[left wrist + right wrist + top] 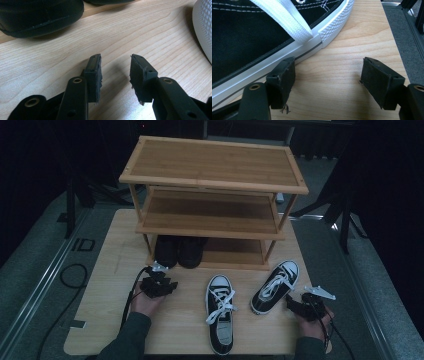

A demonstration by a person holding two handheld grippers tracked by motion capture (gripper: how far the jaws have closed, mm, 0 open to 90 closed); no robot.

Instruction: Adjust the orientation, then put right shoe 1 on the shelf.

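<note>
Sneaker (275, 286) just beside right gripper (300, 307), shoe rack (212, 180) behind.

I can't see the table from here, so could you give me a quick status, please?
Left gripper open, empty. Right gripper open beside right sneaker. Left sneaker on table. Black shoes on rack's bottom shelf.

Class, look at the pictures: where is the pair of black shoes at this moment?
In the high view, the pair of black shoes stands on the left side of the wooden shoe rack's bottom shelf, just beyond the left hand-held gripper.
</note>
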